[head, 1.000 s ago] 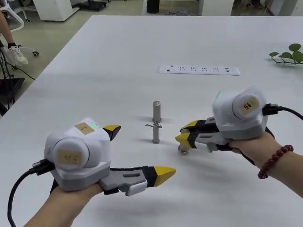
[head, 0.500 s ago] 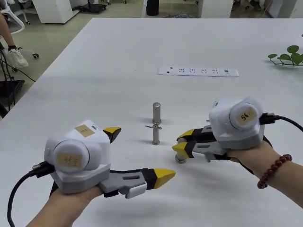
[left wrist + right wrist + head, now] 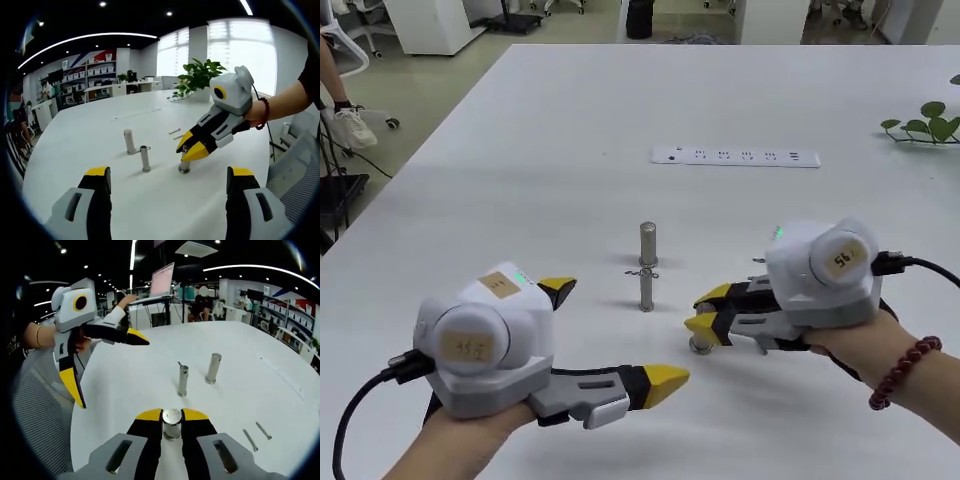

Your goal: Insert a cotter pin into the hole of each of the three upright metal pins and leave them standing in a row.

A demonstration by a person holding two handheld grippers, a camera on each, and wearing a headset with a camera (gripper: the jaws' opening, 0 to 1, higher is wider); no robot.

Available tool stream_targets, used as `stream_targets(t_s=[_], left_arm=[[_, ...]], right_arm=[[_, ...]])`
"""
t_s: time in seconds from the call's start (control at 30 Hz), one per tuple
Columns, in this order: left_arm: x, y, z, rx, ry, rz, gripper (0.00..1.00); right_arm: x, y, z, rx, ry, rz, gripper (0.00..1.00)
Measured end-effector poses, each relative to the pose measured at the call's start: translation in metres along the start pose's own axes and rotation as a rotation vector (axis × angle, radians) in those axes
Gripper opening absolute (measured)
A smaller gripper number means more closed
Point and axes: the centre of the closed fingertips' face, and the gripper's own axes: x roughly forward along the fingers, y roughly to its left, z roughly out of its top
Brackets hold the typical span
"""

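The right tool (image 3: 704,312) is clamping a metal pin (image 3: 172,425) that is standing on the white surface (image 3: 520,150). The left tool (image 3: 613,333) is hovering, jaws spread wide. Nearby, a second pin (image 3: 646,290) is carrying a cotter pin (image 3: 642,272); a third pin (image 3: 648,243) is standing beyond it.

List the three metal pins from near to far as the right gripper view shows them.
gripped pin, held in the right gripper → middle pin, with a cotter pin through it → bare pin, the farthest.
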Motion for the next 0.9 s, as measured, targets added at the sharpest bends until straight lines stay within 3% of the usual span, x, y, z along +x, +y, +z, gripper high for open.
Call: stream_targets(t_s=[0.2,0.37,0.7,0.9], left_arm=[[0.000,-0.001,-0.001,-0.001,0.002,0.000,0.95],[0.000,-0.001,0.000,0.000,0.001,0.000,0.95],[0.001,-0.001,0.000,-0.008,-0.005,0.003,0.96],[0.002,-0.003,0.001,-0.010,-0.012,0.002,0.96]], right_arm=[[0.000,0.001,0.001,0.001,-0.006,0.005,0.10],[-0.002,0.004,0.000,0.012,-0.007,0.014,0.17],[-0.020,0.000,-0.007,0.054,-0.003,0.020,0.29],[-0.035,-0.008,-0.013,0.062,0.010,0.011,0.30]])
